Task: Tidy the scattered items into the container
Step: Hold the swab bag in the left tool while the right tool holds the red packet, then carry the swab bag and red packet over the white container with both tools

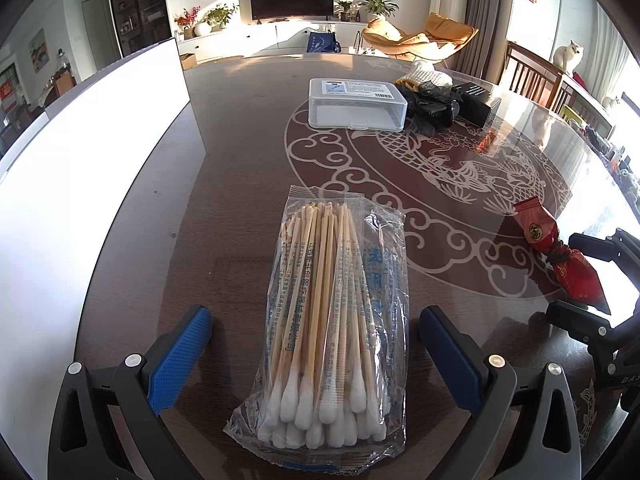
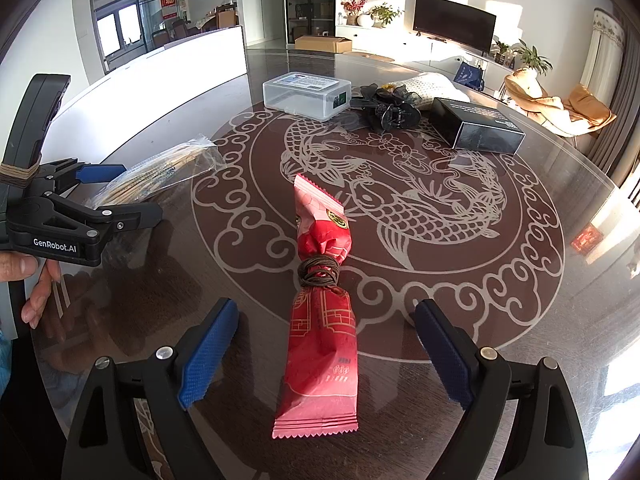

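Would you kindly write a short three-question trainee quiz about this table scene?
1. True or false: the left gripper is shut on the cotton swab bag.
2. What is wound around the middle of the red packet?
3. The clear plastic box is: A) open, B) lid closed, C) tipped over.

Key: 1 false, the open jaws flank it. 2 brown cord. 3 B.

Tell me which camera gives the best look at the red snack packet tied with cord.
The right wrist view: the red snack packet lies whole and centred between the open right tool pads. The left wrist view catches it only at the right edge, partly behind that tool.
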Demonstrator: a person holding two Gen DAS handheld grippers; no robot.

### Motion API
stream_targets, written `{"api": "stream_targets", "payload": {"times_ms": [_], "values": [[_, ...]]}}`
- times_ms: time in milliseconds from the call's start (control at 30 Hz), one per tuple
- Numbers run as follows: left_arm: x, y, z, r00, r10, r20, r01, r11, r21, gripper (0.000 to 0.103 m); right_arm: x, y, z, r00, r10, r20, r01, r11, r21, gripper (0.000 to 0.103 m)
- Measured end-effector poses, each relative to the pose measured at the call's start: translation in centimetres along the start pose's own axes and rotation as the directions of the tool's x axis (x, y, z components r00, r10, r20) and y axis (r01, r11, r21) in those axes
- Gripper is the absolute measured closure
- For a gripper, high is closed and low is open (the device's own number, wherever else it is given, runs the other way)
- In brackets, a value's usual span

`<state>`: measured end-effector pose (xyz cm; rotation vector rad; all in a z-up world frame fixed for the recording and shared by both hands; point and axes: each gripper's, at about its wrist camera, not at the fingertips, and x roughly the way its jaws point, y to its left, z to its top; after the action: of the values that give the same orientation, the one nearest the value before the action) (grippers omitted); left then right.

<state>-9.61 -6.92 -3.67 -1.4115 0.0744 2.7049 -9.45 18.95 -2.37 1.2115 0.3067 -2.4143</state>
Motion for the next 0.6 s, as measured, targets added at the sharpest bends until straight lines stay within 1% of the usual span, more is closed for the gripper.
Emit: {"api": "stream_targets", "payload": {"times_ms": [300,433,467,500,533,567,600], "values": [[-0.1,0.0,0.0,1.0,-0.005,-0.005,0.005,1.0,0.009,0.0,0.0,0.0,0.0,1.0,0.001,0.0,-0.001,1.0,0.0,0.013],[-0.2,-1.0,-0.1,0.999,-0.038,-0.013,0.039,0.997,0.062,0.0,0.0,0.0,0.0,1.0,0.003,0.0,-0.003,1.0,0.004,0.012],[-0.4,-1.2,-0.2,0.999,-0.047,-0.002,0.047,0.996,0.071,0.01,-0.1,-0.1,-0.1,1.0,-0.001,0.0,0.001,1.0,0.012,0.014],[-0.8,-1.5,-0.3,0.998,-0.055,0.014,0.054,0.995,0.085,0.034,-0.2,-0.1,0.0,1.0,-0.011,-0.001,0.012,1.0,0.019,0.018],[-1.2,-1.6,-0.3,0.998,-0.061,0.022,0.059,0.994,0.094,0.047,-0.5,-0.1,-0.1,1.0,-0.019,0.008,0.019,1.0,0.023,0.043],[-1.5,-1.6,-0.4,0.997,-0.074,0.018,0.072,0.993,0.095,0.068,-0.9,-0.2,-0.2,0.999,-0.023,0.022,0.022,0.999,0.03,0.064],[-1.8,-1.5,-0.5,0.996,-0.088,0.016,0.086,0.992,0.091,0.071,-1.1,-0.4,-0.3,1.0,-0.019,0.018,0.018,0.999,0.05,0.079]]}}
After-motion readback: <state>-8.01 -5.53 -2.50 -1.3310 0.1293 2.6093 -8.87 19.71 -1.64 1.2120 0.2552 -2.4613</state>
